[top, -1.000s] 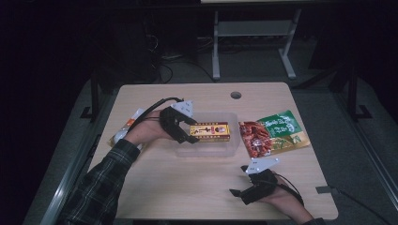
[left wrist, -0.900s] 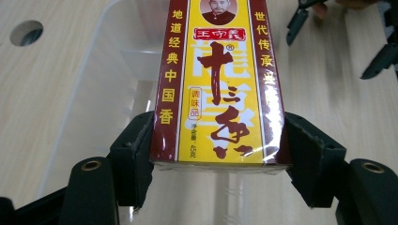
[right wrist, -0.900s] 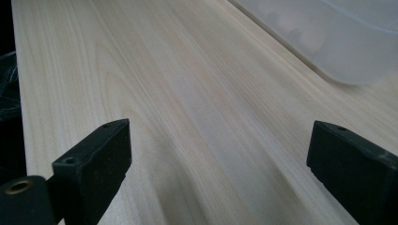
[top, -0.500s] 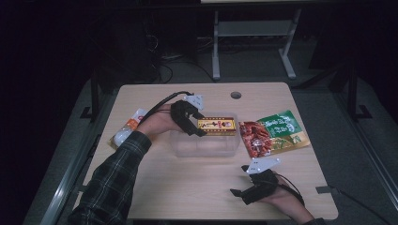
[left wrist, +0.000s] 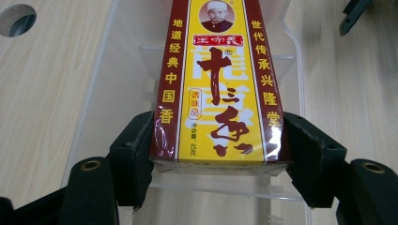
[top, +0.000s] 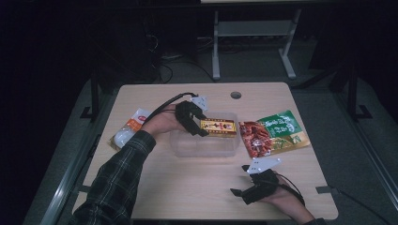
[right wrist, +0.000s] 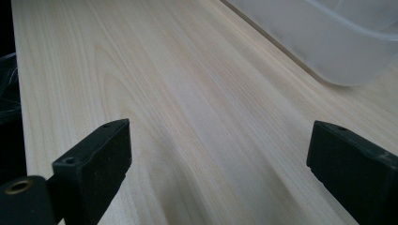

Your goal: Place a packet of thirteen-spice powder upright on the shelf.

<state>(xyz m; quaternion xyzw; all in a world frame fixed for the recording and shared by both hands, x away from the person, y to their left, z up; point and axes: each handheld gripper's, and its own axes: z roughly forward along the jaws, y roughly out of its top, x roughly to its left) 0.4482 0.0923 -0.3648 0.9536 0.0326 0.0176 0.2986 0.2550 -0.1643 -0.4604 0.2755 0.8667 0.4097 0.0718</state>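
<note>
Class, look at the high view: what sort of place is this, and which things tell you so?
Probably a lab or workshop test bench: a bare wooden table on grey carpet, a metal stand behind, and cabled hand-held grippers.

A long yellow-and-maroon seasoning box (left wrist: 219,84) lies level over the clear plastic tub (top: 204,145), clamped at one end.

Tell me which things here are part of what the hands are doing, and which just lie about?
In the job: left gripper, clamped on the yellow box; clear tub beneath it.

Lying about: red-and-green snack packet; white packet; right gripper, open, resting on the table.
</note>
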